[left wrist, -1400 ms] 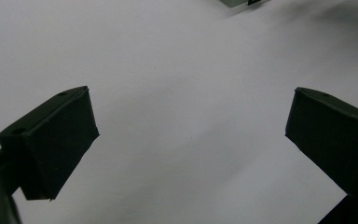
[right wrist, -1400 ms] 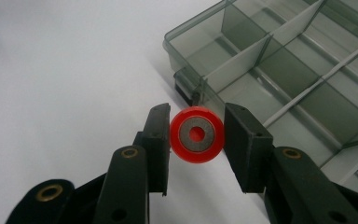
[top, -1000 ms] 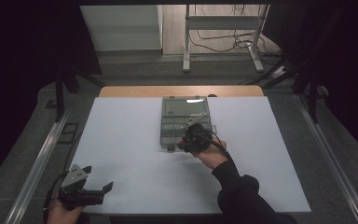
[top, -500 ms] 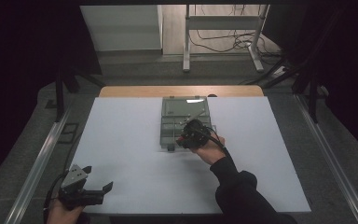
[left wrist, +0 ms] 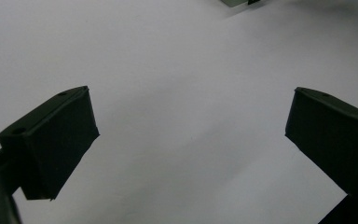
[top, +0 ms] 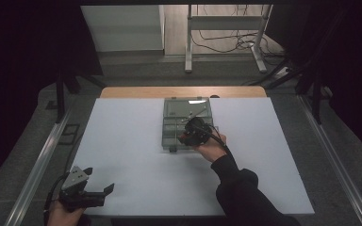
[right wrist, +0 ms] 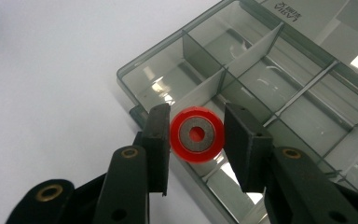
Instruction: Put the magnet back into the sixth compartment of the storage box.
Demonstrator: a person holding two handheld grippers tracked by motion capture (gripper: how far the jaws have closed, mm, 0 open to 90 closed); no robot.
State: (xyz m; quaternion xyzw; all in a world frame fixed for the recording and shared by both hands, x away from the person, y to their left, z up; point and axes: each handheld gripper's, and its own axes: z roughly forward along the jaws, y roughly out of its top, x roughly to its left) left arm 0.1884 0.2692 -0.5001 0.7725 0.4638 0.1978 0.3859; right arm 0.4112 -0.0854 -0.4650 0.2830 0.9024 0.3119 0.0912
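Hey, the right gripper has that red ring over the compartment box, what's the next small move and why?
Probably lower it a little into the near compartment, then open. The right gripper is shut on the red ring, which hangs above the open grey compartment box near its front edge, over a divider, so a small lowering should keep it from bouncing out.

surface (top: 132,155): white, spanning the frame's middle, wooden strip showing along its far edge | lying on it: clear compartment box (top: 174,123), sitting upper centre
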